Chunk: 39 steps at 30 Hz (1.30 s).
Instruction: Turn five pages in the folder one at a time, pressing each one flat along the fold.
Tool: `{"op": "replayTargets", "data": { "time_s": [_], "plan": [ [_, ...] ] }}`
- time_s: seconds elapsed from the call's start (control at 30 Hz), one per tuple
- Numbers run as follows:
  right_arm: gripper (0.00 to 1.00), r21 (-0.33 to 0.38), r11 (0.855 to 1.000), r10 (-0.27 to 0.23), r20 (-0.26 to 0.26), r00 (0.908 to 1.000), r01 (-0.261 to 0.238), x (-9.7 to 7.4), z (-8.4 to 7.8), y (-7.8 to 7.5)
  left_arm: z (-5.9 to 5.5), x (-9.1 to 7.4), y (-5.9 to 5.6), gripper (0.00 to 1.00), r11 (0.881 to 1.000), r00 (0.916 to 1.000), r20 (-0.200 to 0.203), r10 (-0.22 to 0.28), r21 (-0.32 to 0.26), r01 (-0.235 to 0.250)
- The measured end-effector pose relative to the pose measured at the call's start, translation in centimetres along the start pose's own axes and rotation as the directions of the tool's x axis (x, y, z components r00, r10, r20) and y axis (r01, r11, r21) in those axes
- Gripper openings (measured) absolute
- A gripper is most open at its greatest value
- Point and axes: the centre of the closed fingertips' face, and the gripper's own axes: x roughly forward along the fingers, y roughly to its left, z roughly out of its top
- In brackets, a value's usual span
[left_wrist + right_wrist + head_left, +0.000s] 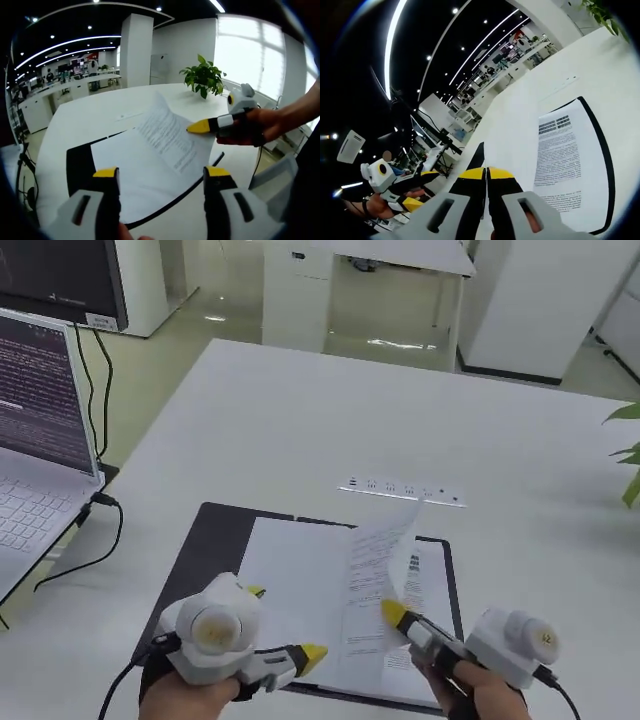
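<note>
Fingers of the right gripper are pressed together on the edge of a printed page, which stands raised and curling above the open black folder on the white desk. We see the folder near six o'clock in the head view, a blank sheet flat on its left half and another printed sheet flat on its right. The left gripper hovers at seven o'clock over the blank sheet, its yellow-tipped fingers spread wide and holding nothing. A laptop sits open at nine o'clock, a socket strip lies just beyond the folder, and a leafy plant shows at twelve o'clock in the left gripper view.
</note>
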Motion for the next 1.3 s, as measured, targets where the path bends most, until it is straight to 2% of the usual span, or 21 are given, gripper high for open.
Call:
{"op": "replayTargets", "data": {
  "time_s": [0.67,0.87,0.97,1.3],
  "plan": [
    [0.0,-0.004,0.997,0.081,-0.069,0.9943,-0.082,4.9,-3.6,5.1,-2.1,-3.5,3.1,0.7,0.995,0.9963,0.013,0.085,-0.055,-0.085],
    [0.0,0.021,0.996,0.093,-0.089,0.9917,-0.092,6.2,-4.9,5.8,-2.7,-3.3,3.1,0.7,0.995,0.9968,0.008,0.079,-0.067,-0.078],
    [0.0,0.096,0.992,0.092,-0.077,0.9928,-0.084,6.8,-5.3,5.7,-2.8,-3.4,3.1,0.7,0.995,0.997,0.009,0.077,-0.07,-0.076],
    [0.0,0.124,0.987,0.116,-0.1,0.9882,-0.103,8.8,-6.9,6.9,-3.2,-3.7,3.4,0.71,0.993,0.9969,0.009,0.078,-0.086,-0.077]
  ]
}}
